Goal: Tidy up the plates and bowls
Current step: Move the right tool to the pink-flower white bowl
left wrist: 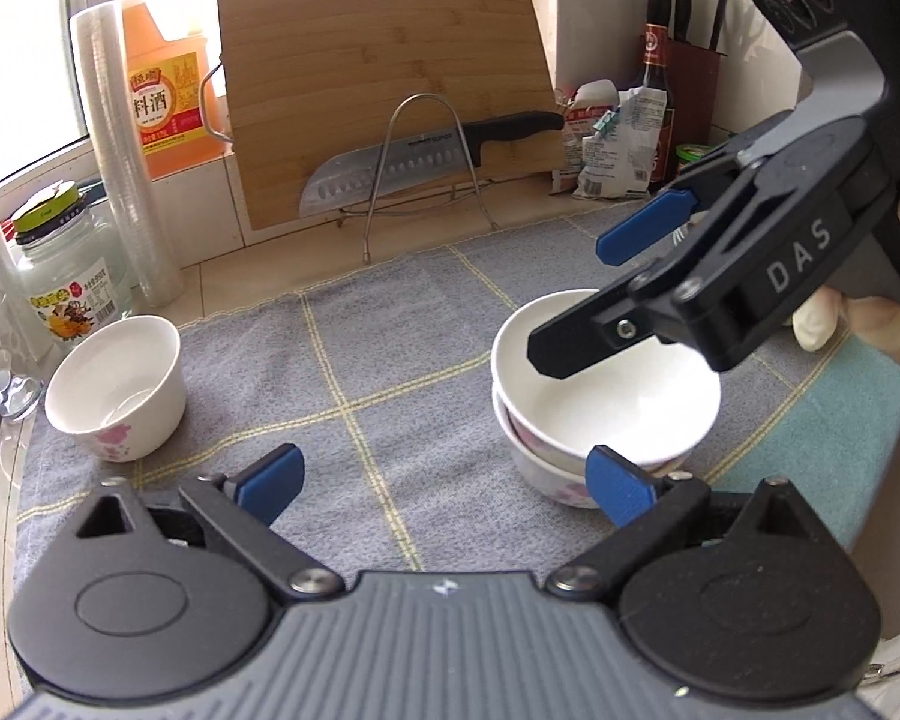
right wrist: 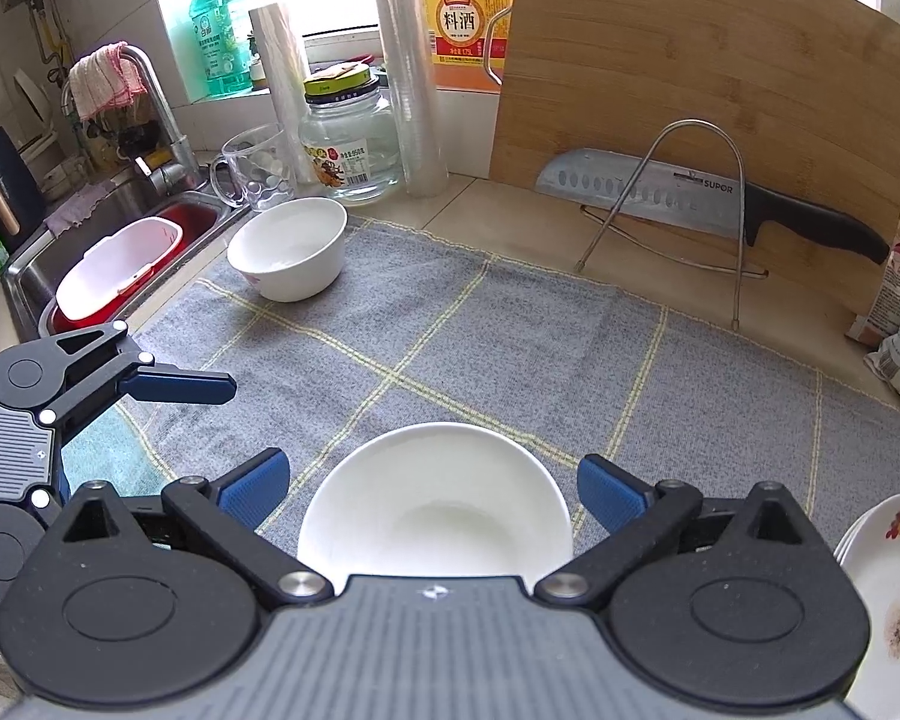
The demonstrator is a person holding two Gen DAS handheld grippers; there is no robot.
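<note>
Two white bowls nested in a stack (left wrist: pixel 630 408) stand on the grey checked cloth (left wrist: pixel 390 324). My right gripper (left wrist: pixel 588 294) hovers open over the stack's rim; in its own view the pads flank the top bowl (right wrist: pixel 435 480) without touching it. My left gripper (left wrist: pixel 444 480) is open low over the cloth with nothing between its fingers. Its right pad (left wrist: pixel 621 483) is close beside the lower bowl. A single white bowl (left wrist: pixel 117 384) with a pink flower print stands at the cloth's far left, also in the right wrist view (right wrist: pixel 291 246). Flowered plates (right wrist: pixel 882 588) are stacked at the right.
A bamboo cutting board (left wrist: pixel 384 84) leans on the wall behind a knife (left wrist: pixel 402 168) on a wire rack. An orange bottle (left wrist: pixel 162 78), plastic cups (left wrist: pixel 120 150) and a glass jar (left wrist: pixel 72 276) stand left. The sink (right wrist: pixel 114 240) holds a red basin. Food bags (left wrist: pixel 606 138) sit back right.
</note>
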